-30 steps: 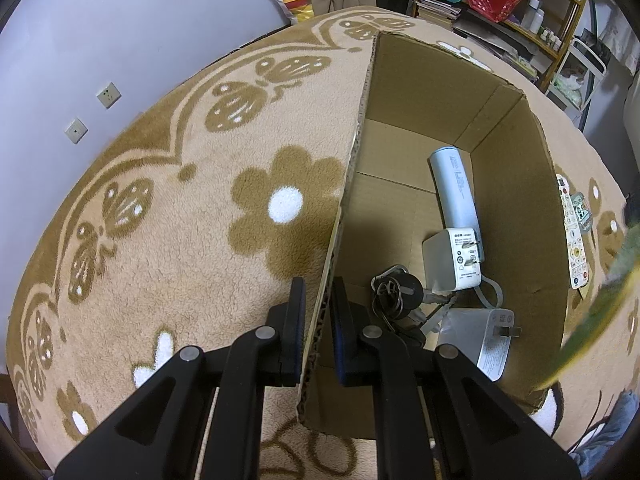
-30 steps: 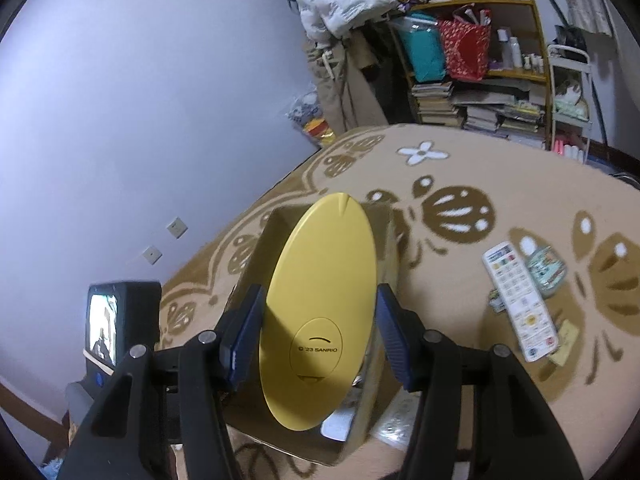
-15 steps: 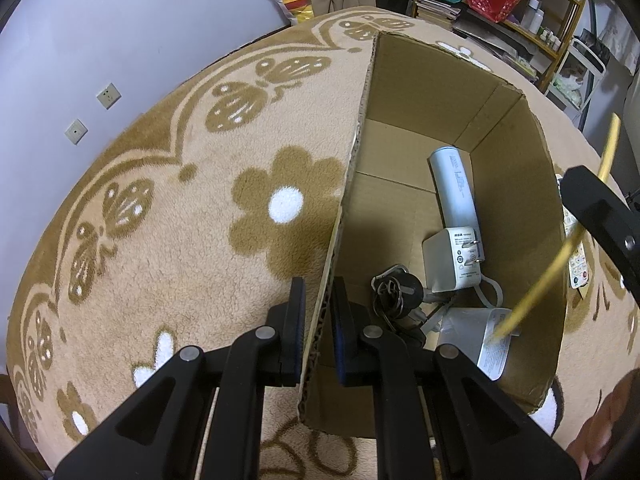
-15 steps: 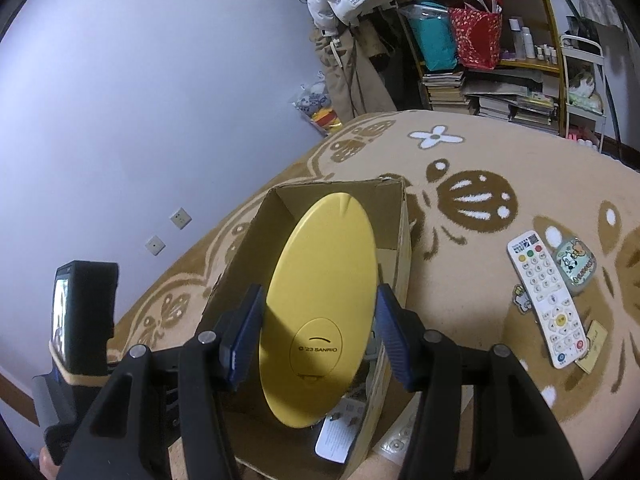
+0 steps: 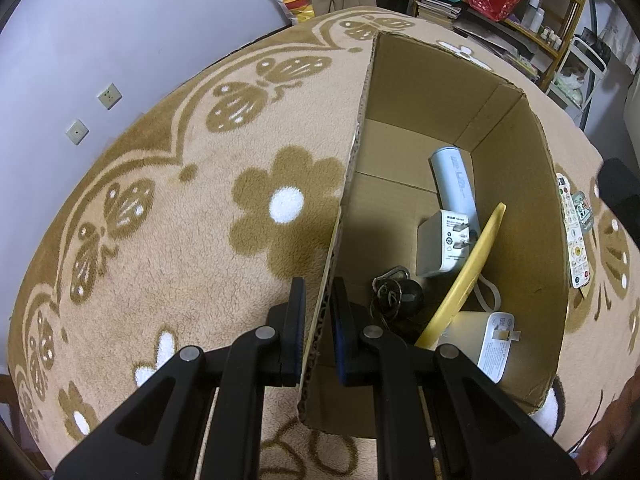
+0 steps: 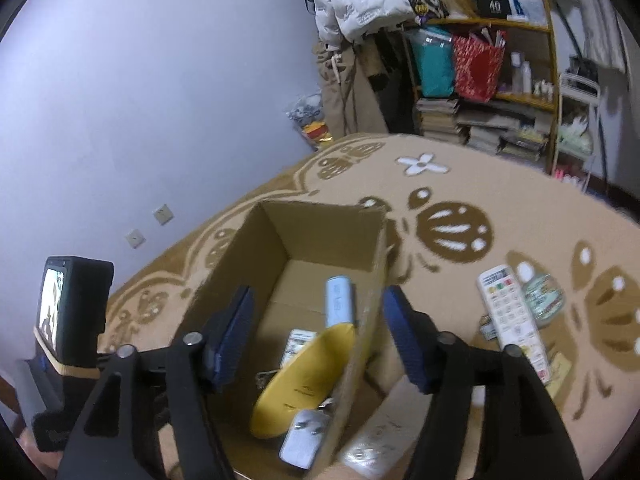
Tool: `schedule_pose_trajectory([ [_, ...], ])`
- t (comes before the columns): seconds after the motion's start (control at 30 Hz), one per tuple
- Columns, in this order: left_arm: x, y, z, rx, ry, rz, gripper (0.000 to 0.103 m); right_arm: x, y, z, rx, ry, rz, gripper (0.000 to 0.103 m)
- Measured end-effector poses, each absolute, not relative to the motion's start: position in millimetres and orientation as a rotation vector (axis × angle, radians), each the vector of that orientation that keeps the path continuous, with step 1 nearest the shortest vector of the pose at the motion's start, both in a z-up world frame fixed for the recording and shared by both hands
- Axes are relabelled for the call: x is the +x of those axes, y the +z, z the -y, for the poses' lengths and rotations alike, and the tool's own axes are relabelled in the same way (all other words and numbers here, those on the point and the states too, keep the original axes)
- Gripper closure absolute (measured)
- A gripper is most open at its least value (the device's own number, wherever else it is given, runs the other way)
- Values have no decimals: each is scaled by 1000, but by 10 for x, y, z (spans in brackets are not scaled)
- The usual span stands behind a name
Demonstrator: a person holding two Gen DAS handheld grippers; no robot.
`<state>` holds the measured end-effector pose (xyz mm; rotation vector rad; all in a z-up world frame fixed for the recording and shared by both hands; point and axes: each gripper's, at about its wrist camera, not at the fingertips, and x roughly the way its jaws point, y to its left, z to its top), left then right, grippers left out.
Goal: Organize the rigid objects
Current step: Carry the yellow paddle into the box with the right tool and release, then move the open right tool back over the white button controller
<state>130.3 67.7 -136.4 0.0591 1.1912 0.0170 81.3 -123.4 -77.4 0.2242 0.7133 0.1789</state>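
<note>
An open cardboard box (image 5: 516,208) (image 6: 320,236) stands on the patterned rug. My left gripper (image 5: 316,320) is shut on the box's near left wall. Inside the box a yellow oval plate (image 5: 464,280) (image 6: 308,376) leans tilted over the chargers. Also in there lie a pale blue cylinder (image 5: 454,184) (image 6: 340,300), two white plug adapters (image 5: 444,248) (image 5: 490,344) and a black key bunch (image 5: 396,292). My right gripper (image 6: 316,336) hovers above the box with its jaws opening and nothing between its pads.
A white remote control (image 6: 512,316) (image 5: 574,232) and a small round tin (image 6: 542,294) lie on the rug right of the box. A white packet (image 6: 376,444) lies by the box's near corner. Shelves with books and bags (image 6: 476,92) stand at the back.
The yellow plate left my right gripper and dropped into the box, where it now leans. The right jaws spread wider. The left gripper stayed clamped on the box wall.
</note>
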Motion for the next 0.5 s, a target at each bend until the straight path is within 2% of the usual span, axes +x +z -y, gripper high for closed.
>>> schedule_pose_trajectory([
  [0.03,1303,-1365,-681,56,16,-1192,91,807,-757,1251,215,174,-713,28],
  [0.17,1308,-1365,-685,53,16,-1193,91,776,-718,1379,222,149,-713,14],
  [0.5,1314,-1365,-686,51,16,-1195,91,679,-822,1764,257,67,-762,11],
])
